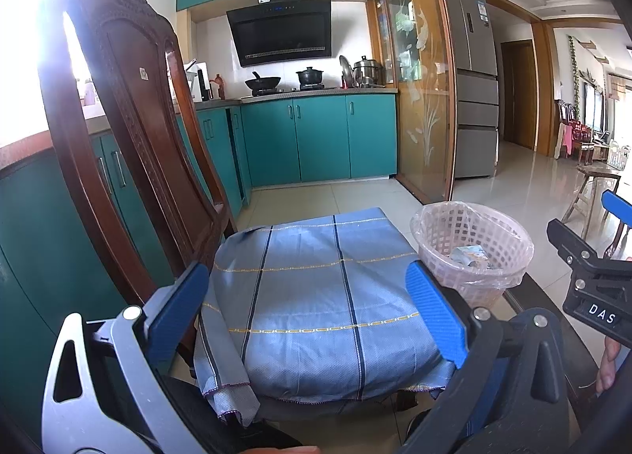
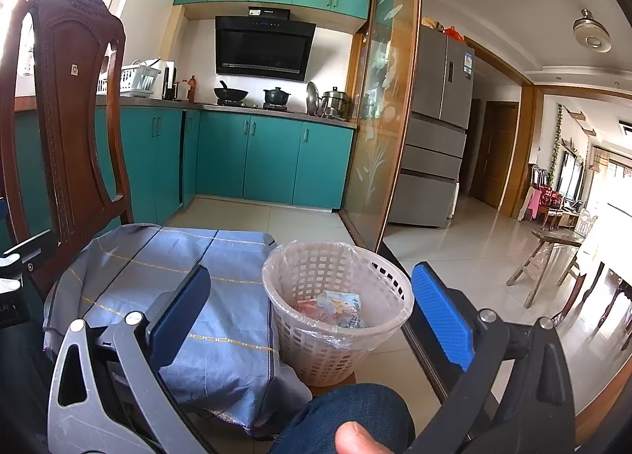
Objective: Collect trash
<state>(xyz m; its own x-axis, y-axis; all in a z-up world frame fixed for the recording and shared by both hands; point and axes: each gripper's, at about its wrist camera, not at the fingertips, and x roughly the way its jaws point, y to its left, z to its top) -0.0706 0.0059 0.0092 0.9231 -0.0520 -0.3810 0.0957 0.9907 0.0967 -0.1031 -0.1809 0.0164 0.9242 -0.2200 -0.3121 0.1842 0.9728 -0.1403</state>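
Observation:
A pale pink lattice waste basket (image 2: pixel 335 319) lined with a clear plastic bag stands on the floor beside a chair; it also shows in the left wrist view (image 1: pixel 474 252). Crumpled wrappers (image 2: pixel 335 308) lie inside it, also visible in the left wrist view (image 1: pixel 472 256). My right gripper (image 2: pixel 312 316) is open and empty, held above and just short of the basket. My left gripper (image 1: pixel 312 316) is open and empty above the chair's blue plaid cushion (image 1: pixel 320 296). The right gripper's body (image 1: pixel 592 280) shows at the right edge of the left wrist view.
A dark wooden chair (image 1: pixel 130 118) with a high carved back stands at left. Teal kitchen cabinets (image 2: pixel 272 158) and a stove lie ahead. A glass sliding door (image 2: pixel 383 118) and a grey fridge (image 2: pixel 438 130) are at right. My knee in jeans (image 2: pixel 347 414) is below the basket.

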